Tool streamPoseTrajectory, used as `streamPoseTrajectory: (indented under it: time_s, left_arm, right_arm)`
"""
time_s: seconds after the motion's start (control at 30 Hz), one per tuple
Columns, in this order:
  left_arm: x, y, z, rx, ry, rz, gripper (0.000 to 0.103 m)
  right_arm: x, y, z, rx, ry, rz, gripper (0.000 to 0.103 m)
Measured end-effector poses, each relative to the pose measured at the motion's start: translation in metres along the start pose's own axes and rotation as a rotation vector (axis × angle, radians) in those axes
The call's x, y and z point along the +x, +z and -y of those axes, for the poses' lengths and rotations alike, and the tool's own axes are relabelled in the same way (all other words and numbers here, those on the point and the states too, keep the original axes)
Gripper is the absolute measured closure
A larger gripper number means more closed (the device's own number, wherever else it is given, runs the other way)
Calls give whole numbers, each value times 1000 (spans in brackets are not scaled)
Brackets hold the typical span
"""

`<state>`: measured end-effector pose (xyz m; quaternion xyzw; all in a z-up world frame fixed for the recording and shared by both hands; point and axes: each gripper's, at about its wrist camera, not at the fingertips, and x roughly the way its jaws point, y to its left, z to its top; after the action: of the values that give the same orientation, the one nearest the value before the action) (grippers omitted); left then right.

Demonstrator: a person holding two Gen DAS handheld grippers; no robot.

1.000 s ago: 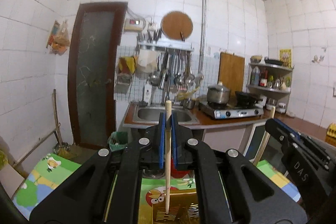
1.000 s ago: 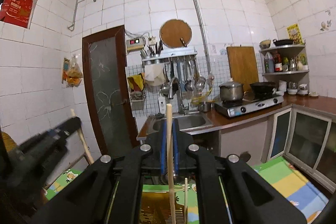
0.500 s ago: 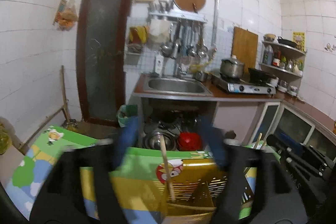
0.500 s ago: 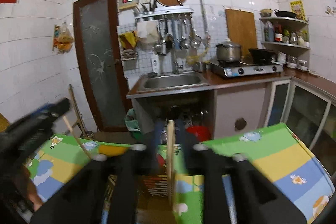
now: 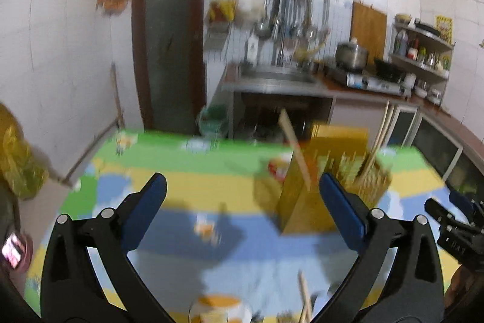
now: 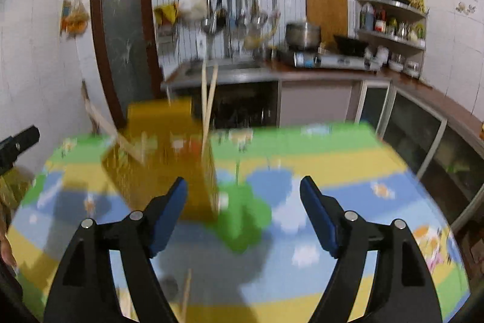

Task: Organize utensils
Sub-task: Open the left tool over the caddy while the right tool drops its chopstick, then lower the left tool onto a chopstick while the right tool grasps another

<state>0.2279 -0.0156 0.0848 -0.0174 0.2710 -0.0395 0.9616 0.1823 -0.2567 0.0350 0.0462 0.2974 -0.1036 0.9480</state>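
A gold utensil holder (image 5: 314, 186) stands on the colourful mat, with wooden chopsticks (image 5: 295, 150) leaning out of it. It also shows in the right wrist view (image 6: 163, 159) with two chopsticks (image 6: 208, 99) upright in it. My left gripper (image 5: 242, 208) is open and empty, back from the holder. My right gripper (image 6: 243, 208) is open and empty, to the holder's right. A loose chopstick (image 5: 305, 301) lies on the mat near the front edge. Both views are blurred.
The mat (image 6: 302, 165) covers a table. A small jar (image 5: 217, 308) stands at the near edge. Behind are a sink counter (image 5: 278, 77), a stove with a pot (image 5: 351, 53), cabinets and a dark door (image 5: 169, 35).
Both grippers have opened and let go of their chopsticks, which now stand in the holder. Both have pulled back and up from the holder.
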Motion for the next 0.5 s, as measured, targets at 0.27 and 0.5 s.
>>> streamPoseTrajectory:
  time_s: [0.27, 0.5]
  left_arm:
    - [37, -78, -10, 4, 43, -189, 5]
    - [63, -108, -12, 5, 55, -275, 5]
  right_arm:
    - [35, -76, -22, -28, 20, -205, 28]
    - [55, -90, -48, -70, 34, -292, 45]
